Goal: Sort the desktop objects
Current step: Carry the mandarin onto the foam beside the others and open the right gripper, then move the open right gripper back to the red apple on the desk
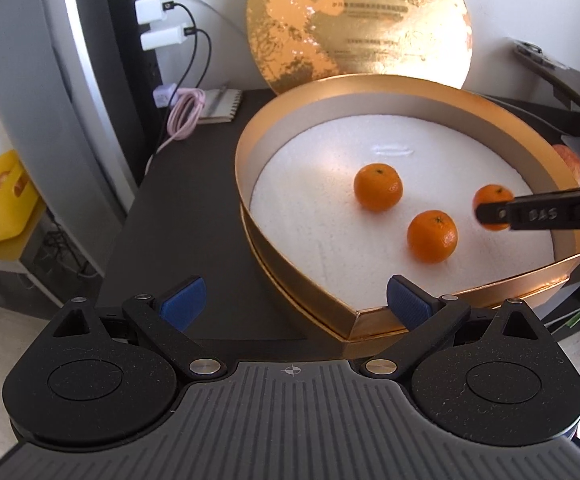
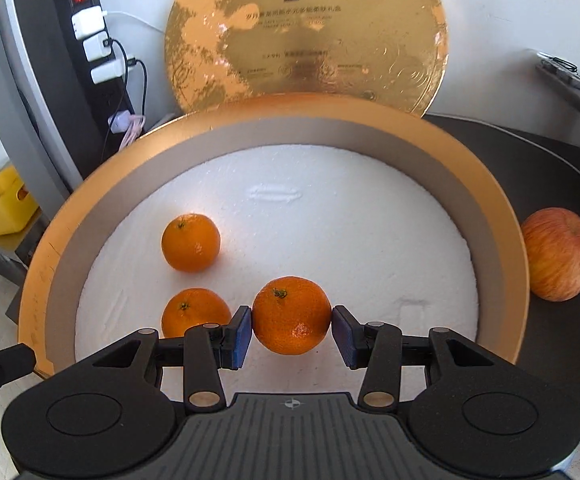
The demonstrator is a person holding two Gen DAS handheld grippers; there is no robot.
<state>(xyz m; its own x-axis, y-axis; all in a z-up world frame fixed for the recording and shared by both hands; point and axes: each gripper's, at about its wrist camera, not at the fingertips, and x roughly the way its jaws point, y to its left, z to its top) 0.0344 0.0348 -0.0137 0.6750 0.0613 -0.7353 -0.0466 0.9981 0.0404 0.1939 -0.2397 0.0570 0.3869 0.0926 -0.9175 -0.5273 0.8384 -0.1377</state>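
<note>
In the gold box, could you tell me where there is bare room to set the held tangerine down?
The white liner is bare toward the far wall and the apple side. The near left is crowded by two tangerines.

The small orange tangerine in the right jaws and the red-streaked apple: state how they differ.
The small orange tangerine is plain orange; the red-streaked apple is red over yellow. The tangerine is smaller. It is gripped over the round gold box, while the apple rests outside on the dark table. Both are round fruit.
</note>
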